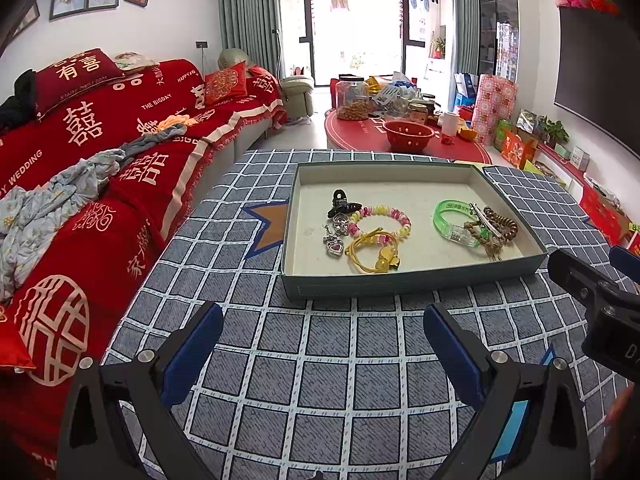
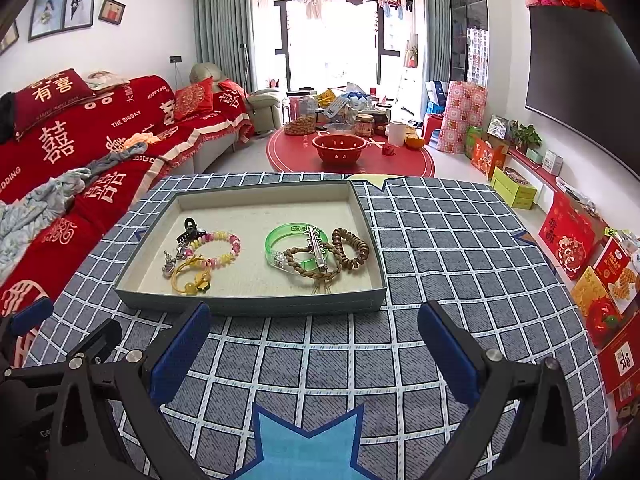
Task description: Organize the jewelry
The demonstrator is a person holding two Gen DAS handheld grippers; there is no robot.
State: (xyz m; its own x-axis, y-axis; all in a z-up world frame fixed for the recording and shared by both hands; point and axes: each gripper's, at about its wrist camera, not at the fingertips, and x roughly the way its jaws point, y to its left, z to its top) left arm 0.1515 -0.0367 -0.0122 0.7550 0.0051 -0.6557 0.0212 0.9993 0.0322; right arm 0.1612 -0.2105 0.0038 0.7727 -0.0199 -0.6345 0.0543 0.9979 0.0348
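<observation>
A shallow grey-green tray [image 1: 400, 282] [image 2: 248, 306] sits on the checked tablecloth. Its left half holds a black hair claw [image 1: 342, 203], a pink-yellow bead bracelet [image 1: 384, 218] [image 2: 234, 240], silver charms [image 1: 334, 240] and yellow hair ties [image 1: 376, 254] [image 2: 192, 276]. Its right half holds a green bangle [image 1: 450, 218] [image 2: 280, 240], a braided cord [image 2: 312, 266], a silver clip [image 2: 318, 250] and a brown coil tie [image 1: 504, 224] [image 2: 352, 246]. My left gripper [image 1: 323, 320] and right gripper [image 2: 314, 320] are both open and empty, just in front of the tray.
A red sofa [image 1: 100, 168] with clothes stands to the left. A red round table [image 2: 352, 160] with jars and a red colander stands beyond. Boxes [image 2: 568, 236] line the right wall under a TV [image 2: 576, 76].
</observation>
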